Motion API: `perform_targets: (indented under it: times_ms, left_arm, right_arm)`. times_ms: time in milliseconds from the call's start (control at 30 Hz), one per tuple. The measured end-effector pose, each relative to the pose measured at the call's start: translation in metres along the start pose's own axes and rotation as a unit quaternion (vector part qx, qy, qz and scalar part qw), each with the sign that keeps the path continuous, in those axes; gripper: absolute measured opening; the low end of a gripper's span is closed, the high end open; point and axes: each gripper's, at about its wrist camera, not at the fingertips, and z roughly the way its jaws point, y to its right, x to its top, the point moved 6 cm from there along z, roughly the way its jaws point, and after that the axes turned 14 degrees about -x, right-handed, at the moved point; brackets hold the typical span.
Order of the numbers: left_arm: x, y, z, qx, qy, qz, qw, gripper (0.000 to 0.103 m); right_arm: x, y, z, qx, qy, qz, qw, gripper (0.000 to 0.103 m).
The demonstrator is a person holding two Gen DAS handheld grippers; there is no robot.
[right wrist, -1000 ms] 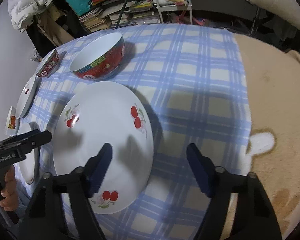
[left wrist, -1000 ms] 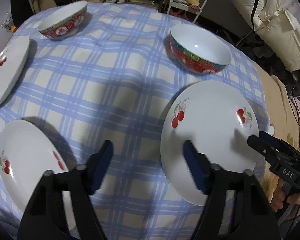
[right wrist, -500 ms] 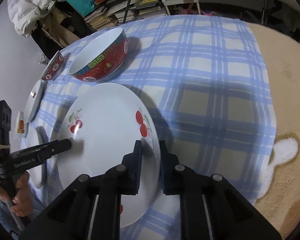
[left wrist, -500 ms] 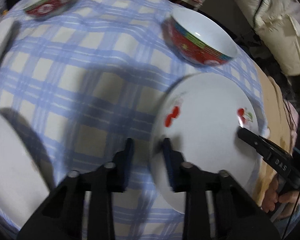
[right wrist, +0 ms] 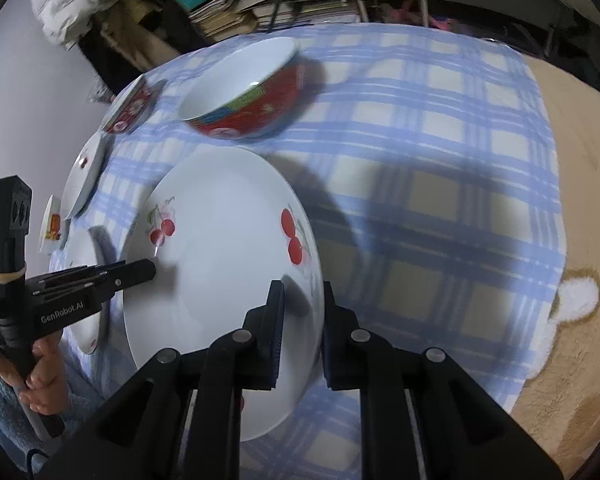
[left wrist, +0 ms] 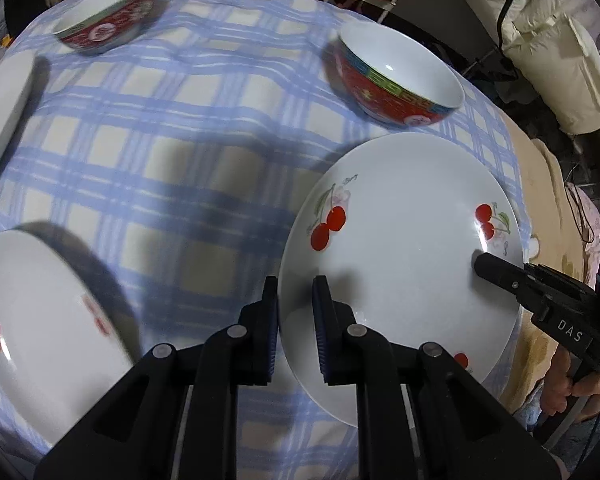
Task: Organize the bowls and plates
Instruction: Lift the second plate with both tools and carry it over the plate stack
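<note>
Checked cloth (left wrist: pixel 172 152): both hand-held grippers (left wrist: pixel 296 300) (right wrist: pixel 303 300) clamp cherry plate (left wrist: pixel 404 248), red bowl (left wrist: pixel 396 84) nr.

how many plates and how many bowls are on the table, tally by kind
cherry plates: 3 — one clamped at opposite rims by both tongs, one at near left, one at far left edge
red bowls: 2 — near, far
total: 5

White cherry-print plate (left wrist: pixel 400 240), blue-checked, perhaps cream, tablecloth (left wrist: pixel 180 140)
</note>
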Motion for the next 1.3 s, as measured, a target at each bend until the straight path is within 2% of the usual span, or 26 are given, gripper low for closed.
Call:
perform_targets:
  times_ms: [367,667,833,1300]
  left_arm:
    - [0.006,-0.011,-0.073,0.007,0.047,0.013,0.9988,0.016]
    - [0.001,-0.025,-0.124,0.028,0.085,0.015,0.9959,0.016]
    - [-0.01,-0.042,-0.152,0.041,0.095,0.021,0.9944,0.016]
    - [-0.044,-0.109,-0.204,0.064,0.124,-0.035,0.9896,0.016]
  right_arm:
    - [0.026,-0.05,-0.039,0.016,0.036,-0.034,0.999,0.017]
    - [0.045,-0.095,-0.076,0.015,0.078,-0.058,0.995,0.017]
    - [0.047,-0.123,-0.078,0.036,0.084,-0.064,0.994,0.018]
    - [0.04,-0.213,-0.072,0.059,0.09,-0.113,0.988,0.018]
